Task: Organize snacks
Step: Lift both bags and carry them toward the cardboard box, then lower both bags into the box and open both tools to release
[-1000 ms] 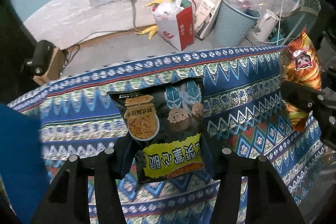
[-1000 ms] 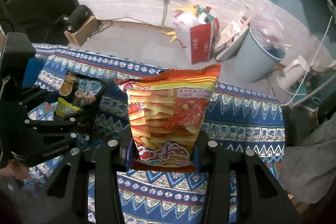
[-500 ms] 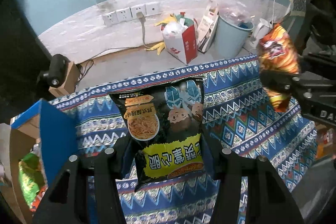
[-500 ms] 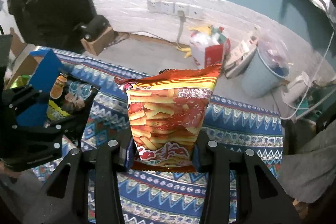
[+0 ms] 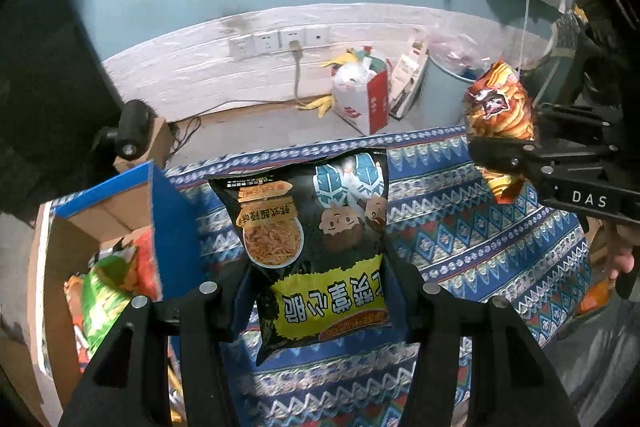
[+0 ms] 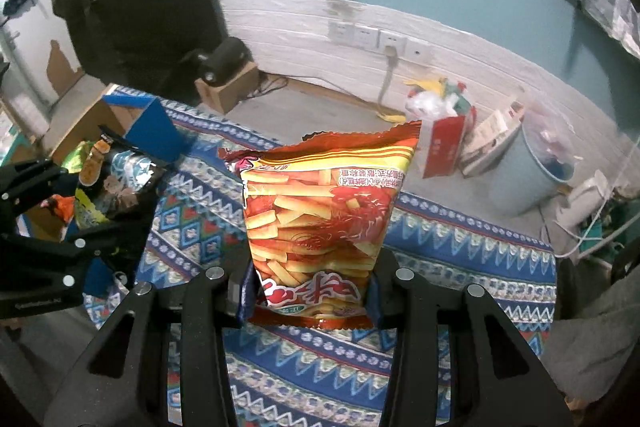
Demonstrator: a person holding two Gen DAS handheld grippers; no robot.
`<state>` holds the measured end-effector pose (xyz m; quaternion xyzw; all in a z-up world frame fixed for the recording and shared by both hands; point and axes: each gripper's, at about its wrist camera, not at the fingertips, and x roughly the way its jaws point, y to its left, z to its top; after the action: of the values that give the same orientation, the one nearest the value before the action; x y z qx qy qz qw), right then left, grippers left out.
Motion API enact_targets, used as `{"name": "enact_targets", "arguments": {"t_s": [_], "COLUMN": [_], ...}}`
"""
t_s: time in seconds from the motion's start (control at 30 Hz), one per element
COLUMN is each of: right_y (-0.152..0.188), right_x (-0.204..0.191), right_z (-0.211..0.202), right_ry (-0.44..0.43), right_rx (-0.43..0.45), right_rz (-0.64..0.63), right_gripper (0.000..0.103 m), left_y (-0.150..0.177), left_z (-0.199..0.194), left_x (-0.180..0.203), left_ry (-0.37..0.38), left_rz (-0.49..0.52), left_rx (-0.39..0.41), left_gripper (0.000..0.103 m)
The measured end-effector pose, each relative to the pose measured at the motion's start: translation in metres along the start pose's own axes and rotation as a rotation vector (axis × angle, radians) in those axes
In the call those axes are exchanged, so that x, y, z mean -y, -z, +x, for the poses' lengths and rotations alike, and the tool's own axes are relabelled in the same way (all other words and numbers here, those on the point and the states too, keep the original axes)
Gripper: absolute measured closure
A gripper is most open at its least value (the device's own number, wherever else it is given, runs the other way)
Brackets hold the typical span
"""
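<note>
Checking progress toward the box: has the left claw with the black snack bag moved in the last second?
Yes. The left claw, shut on the black snack bag, has swung left: the blue cardboard box now shows beside it.

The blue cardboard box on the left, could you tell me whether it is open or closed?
Open. The blue cardboard box has its flap raised, and snack packets show inside it.

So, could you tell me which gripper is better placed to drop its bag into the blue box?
Probably left: the left gripper, shut on the black snack bag, sits right beside the blue box.
</note>
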<state>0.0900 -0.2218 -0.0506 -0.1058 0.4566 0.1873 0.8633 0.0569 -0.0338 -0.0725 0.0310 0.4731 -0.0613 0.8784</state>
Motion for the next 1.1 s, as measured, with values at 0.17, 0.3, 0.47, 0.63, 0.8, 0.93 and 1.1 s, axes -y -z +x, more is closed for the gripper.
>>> {"name": "enact_targets", "arguments": {"t_s": [0.17, 0.3, 0.47, 0.63, 0.8, 0.93, 1.1], "right_y": [-0.006, -0.014, -0.024, -0.036, -0.047, -0.057, -0.071], "right_x": [-0.022, -0.041, -0.068, -0.095, -0.125, -0.143, -0.17], "right_z": [0.005, 0.009, 0.014, 0.024, 0.033, 0.038, 0.044], "right_ry": [-0.016, -0.046, -0.064, -0.091, -0.113, -0.131, -0.161], "right_rx": [-0.007, -0.004, 0.0, -0.009, -0.013, -0.008, -0.003], "right_rz": [-0.028, -0.045, -0.081, -0.114, -0.146, -0.166, -0.189], "right_gripper": [0.062, 0.062, 0.062, 0.062, 0.062, 0.062, 0.062], "left_y": [0.012, 0.018, 0.023, 0.027, 0.035, 0.042, 0.052], "left_z": [-0.013, -0.023, -0.037, -0.05, -0.061, -0.069, -0.072], "left_x": [-0.026, -0.043, -0.068, -0.097, -0.132, -0.162, -0.199], "left_ry": [-0.017, -0.022, -0.028, -0.051, -0.09, -0.133, -0.168], "left_rz": [-0.038, -0.065, -0.11, -0.164, -0.221, -0.269, -0.349], "left_rx": [0.017, 0.028, 0.051, 0.082, 0.097, 0.111, 0.102], "left_gripper": [0.047, 0.047, 0.047, 0.047, 0.047, 0.047, 0.047]}}
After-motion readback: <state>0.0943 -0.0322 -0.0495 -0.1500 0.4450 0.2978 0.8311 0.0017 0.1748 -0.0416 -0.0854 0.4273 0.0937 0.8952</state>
